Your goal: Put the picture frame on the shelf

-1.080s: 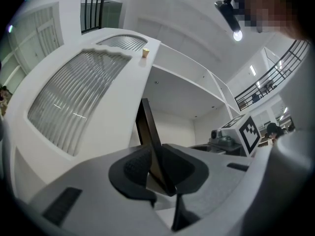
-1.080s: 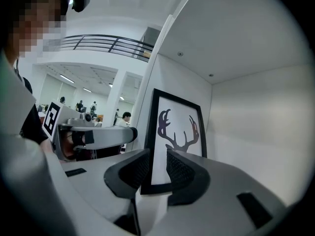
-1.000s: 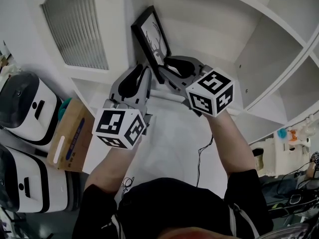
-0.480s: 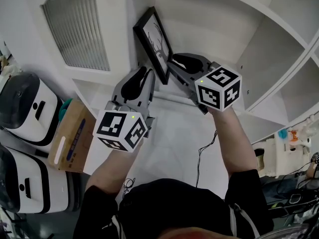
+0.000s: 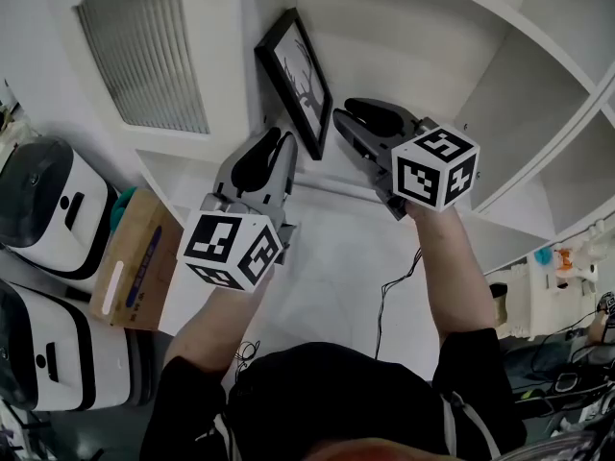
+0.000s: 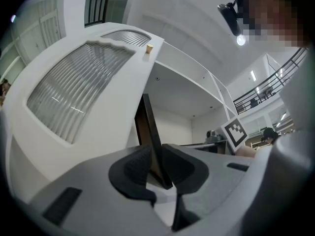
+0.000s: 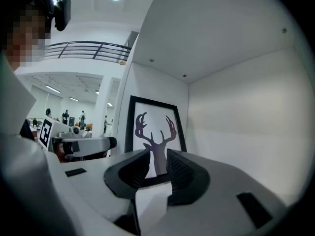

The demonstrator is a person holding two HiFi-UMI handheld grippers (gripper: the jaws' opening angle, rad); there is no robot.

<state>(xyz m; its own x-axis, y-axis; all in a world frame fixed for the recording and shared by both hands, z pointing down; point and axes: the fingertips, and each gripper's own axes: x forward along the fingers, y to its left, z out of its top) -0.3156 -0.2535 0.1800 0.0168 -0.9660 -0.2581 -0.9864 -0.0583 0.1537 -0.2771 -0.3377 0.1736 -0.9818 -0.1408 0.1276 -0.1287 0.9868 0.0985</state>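
Observation:
A black picture frame [image 5: 293, 75] with a deer-antler print stands on edge at the left side of a white shelf compartment [image 5: 404, 46]. My left gripper [image 5: 281, 148] is shut on the frame's lower corner. In the left gripper view its thin black edge [image 6: 150, 127] runs up between the pads. My right gripper [image 5: 352, 115] hangs just right of the frame, apart from it. In the right gripper view the print [image 7: 155, 129] shows beyond the right gripper [image 7: 157, 167], whose jaws stand open with nothing between them.
A white cabinet door with a ribbed panel [image 5: 144, 56] adjoins the shelf on the left. Below it sit a cardboard box [image 5: 135, 262] and white appliances [image 5: 43, 205]. More shelf compartments [image 5: 538, 113] open to the right. A black cable [image 5: 389, 301] trails on the floor.
My right gripper has drawn back to the right, away from the frame. The frame now stands a little farther into the compartment. My left gripper has barely moved.

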